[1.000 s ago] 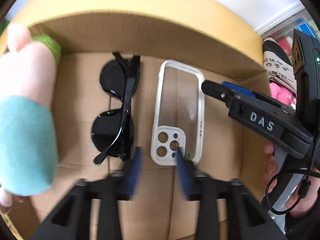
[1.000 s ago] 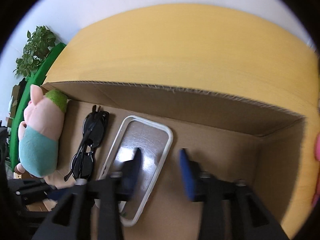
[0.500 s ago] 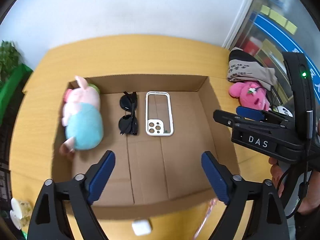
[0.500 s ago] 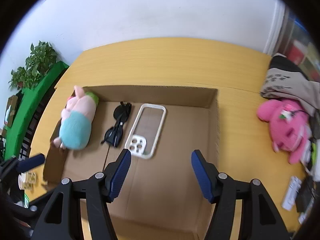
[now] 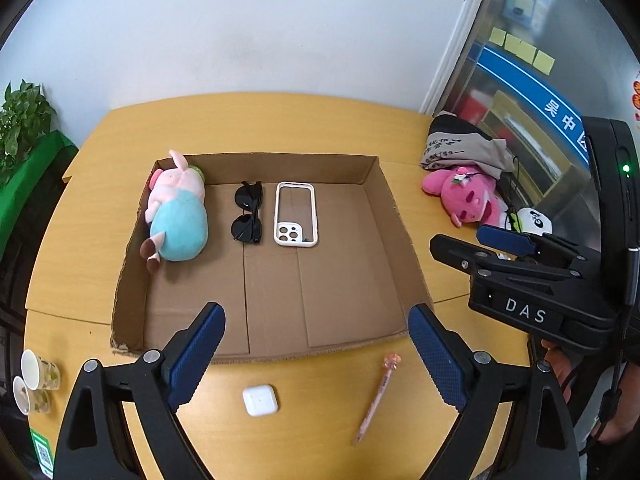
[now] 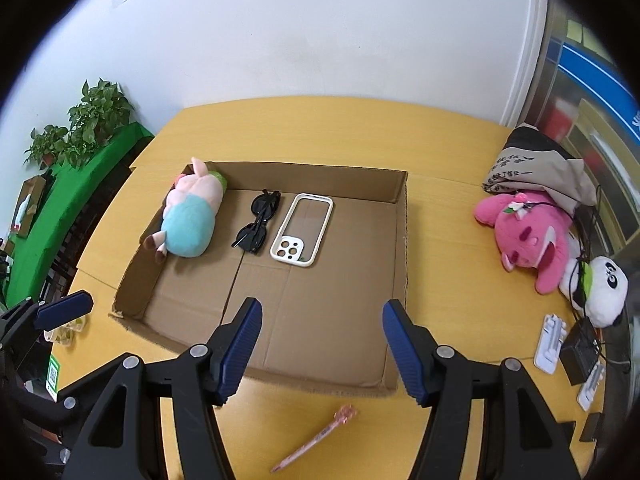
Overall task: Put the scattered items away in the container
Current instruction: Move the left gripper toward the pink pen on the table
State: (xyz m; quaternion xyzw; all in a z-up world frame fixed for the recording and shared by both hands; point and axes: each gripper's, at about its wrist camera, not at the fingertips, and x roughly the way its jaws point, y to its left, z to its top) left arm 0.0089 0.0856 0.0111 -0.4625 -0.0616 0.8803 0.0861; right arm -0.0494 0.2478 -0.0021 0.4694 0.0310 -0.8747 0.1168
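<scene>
A shallow cardboard box (image 5: 384, 216) (image 6: 402, 240) lies on the yellow table. Inside it, along the far side, lie a pink pig plush in a teal shirt (image 5: 176, 216) (image 6: 190, 216), black sunglasses (image 5: 248, 218) (image 6: 258, 224) and a white phone case (image 5: 296, 214) (image 6: 302, 230). On the table in front of the box lie a white earbud case (image 5: 260, 400) and a pink pen (image 5: 376, 398) (image 6: 316, 438). My left gripper (image 5: 316, 356) is open and empty above the box's near edge. My right gripper (image 6: 322, 348) is open and empty, also above the near edge.
A pink plush (image 6: 528, 236), a panda plush (image 6: 600, 288) and a grey bag (image 6: 536, 172) sit at the table's right. Chargers and cables (image 6: 576, 348) lie near the right edge. Paper cups (image 5: 36, 380) stand at the front left. Plants (image 6: 88, 124) are beyond the table's left side.
Both grippers have pulled back and up from inside the box and opened wide. The phone case stays in the box. The earbud case and pen have come into view.
</scene>
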